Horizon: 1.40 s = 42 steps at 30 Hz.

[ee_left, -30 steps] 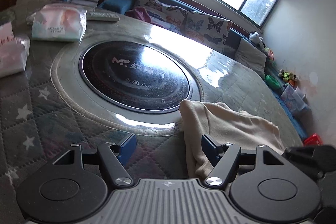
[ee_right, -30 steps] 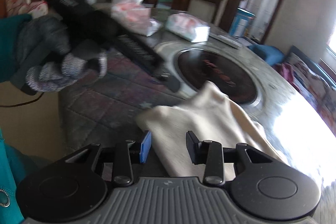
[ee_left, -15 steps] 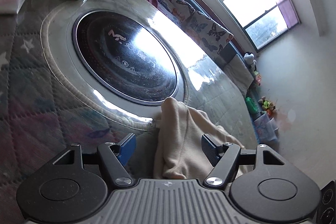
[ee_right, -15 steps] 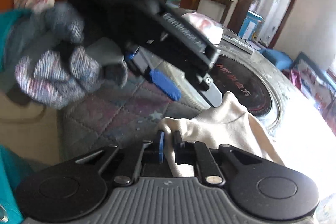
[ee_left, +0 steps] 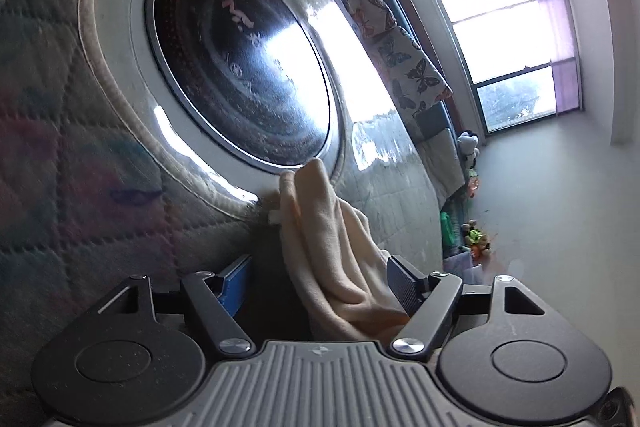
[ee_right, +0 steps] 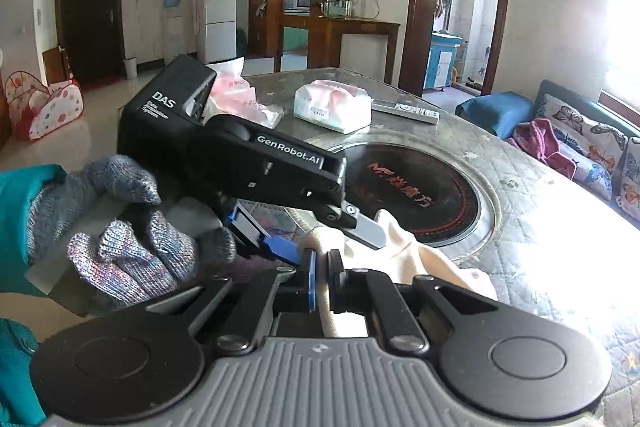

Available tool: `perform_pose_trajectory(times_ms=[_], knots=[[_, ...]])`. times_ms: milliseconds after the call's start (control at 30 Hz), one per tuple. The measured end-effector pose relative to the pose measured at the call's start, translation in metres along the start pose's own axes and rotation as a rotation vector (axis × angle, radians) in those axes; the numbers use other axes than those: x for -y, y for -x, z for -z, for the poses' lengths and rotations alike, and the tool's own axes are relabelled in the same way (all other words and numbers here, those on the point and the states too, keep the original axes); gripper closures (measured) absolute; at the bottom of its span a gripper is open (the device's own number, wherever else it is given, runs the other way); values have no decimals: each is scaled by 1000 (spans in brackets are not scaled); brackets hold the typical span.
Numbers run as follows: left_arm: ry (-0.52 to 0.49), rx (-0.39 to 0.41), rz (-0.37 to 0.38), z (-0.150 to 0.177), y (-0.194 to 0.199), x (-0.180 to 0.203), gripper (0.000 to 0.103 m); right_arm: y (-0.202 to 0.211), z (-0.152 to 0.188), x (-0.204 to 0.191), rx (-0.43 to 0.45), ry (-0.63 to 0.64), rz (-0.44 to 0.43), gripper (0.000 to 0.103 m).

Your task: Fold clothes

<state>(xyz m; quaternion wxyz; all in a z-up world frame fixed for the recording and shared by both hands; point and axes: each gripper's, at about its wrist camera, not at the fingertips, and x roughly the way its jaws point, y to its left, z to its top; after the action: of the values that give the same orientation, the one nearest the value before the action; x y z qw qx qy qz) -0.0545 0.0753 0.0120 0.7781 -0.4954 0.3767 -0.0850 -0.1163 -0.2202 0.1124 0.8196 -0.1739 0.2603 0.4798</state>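
A cream garment [ee_left: 332,251] lies bunched on the quilted round table, at the near rim of the black induction hob [ee_left: 240,67]. My left gripper [ee_left: 320,281] is open, its fingers either side of a raised fold of the cloth. In the right wrist view my right gripper [ee_right: 322,277] is shut on an edge of the same cream garment [ee_right: 436,263]. The left gripper's body [ee_right: 248,163], held by a gloved hand [ee_right: 120,227], sits just ahead of it with its fingers over the cloth.
Two tissue packs [ee_right: 332,105] and a remote [ee_right: 404,109] lie at the table's far side. A sofa with butterfly cushions [ee_right: 580,135] stands to the right, under the window [ee_left: 508,35]. The table's glass rim [ee_right: 520,259] glares in sunlight.
My right gripper closed on the garment's edge. My left gripper tilted and moved in until the fold stood between its open fingers.
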Motion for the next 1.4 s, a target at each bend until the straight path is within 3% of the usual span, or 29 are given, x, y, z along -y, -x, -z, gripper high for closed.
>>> perform_pose_trajectory(times_ms=[100, 200, 267, 333, 367, 600, 1067, 1233, 1300, 1400], knots=[[13, -11, 16, -4, -8, 0, 30, 2, 1, -1, 5, -2, -10, 98], [62, -32, 46, -8, -15, -7, 41, 4, 2, -4, 12, -3, -19, 98], [102, -39, 44, -8, -19, -15, 67, 6, 3, -5, 15, -2, -22, 98], [126, -38, 45, -7, -21, -24, 82, 6, 6, -9, 9, 4, -24, 98], [130, -35, 48, -7, -21, -26, 84, 6, 7, -10, 5, 2, -26, 98], [75, -24, 29, -6, -18, -22, 86, 17, 25, -3, 13, -89, 4, 92], [31, -16, 8, -1, -23, -10, 86, -2, 65, 101, -59, -350, 351, 88], [16, -17, -2, -1, -28, -3, 86, 16, 87, 132, -19, -461, 397, 88], [3, -16, -7, -1, -29, 0, 86, 28, 93, 135, 0, -474, 450, 75], [-6, -15, -12, -1, -31, 2, 86, 37, 102, 146, 15, -520, 467, 72]])
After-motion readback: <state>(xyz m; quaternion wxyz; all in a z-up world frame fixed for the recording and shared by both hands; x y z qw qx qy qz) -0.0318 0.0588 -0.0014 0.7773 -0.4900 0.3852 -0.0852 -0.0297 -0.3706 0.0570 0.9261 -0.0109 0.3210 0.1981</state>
